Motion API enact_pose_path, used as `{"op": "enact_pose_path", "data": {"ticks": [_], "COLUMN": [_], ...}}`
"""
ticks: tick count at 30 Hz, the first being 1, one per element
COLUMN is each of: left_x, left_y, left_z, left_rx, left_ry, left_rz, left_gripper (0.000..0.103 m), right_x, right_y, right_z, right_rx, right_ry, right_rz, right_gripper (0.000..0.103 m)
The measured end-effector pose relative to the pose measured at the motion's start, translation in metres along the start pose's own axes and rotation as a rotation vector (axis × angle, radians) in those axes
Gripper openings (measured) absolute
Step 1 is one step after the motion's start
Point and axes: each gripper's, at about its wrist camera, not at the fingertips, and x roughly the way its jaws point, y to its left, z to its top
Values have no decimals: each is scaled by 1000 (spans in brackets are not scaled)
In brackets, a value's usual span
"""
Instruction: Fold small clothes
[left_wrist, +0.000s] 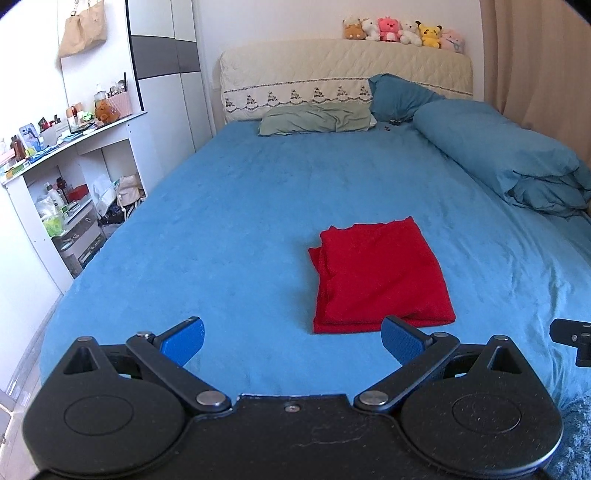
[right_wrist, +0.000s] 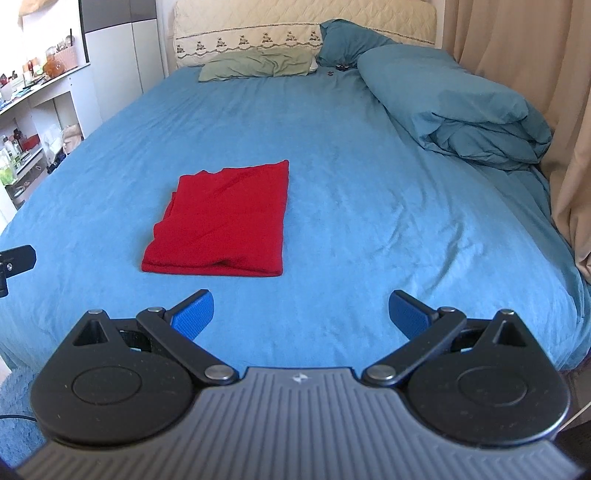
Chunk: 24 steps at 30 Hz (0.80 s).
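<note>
Left wrist view: the left gripper (left_wrist: 291, 339) hangs spread wide and empty just short of the folded red garment (left_wrist: 380, 275) lying on the blue bed (left_wrist: 221, 206). It looks light, soft and limp, best pinched at a near corner through all layers.

Right wrist view: the right gripper (right_wrist: 301, 314) is likewise spread, holding nothing, with the garment (right_wrist: 221, 221) ahead to its left. The kind of garment and its layer count stay unclear.
</note>
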Motion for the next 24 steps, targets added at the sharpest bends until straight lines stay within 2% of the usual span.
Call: {"op": "enact_pose_path", "data": {"ticks": [24], "left_x": [-5], "left_y": [0], "left_z": [-1], "left_rx": [12], "left_ry": [-23], "left_rz": [3], "left_gripper": [103], "right_x": [6], "right_y": [0], "right_z": [-1], "right_rx": [7], "right_ry": [15], "right_rz": [6], "right_gripper": [103]}}
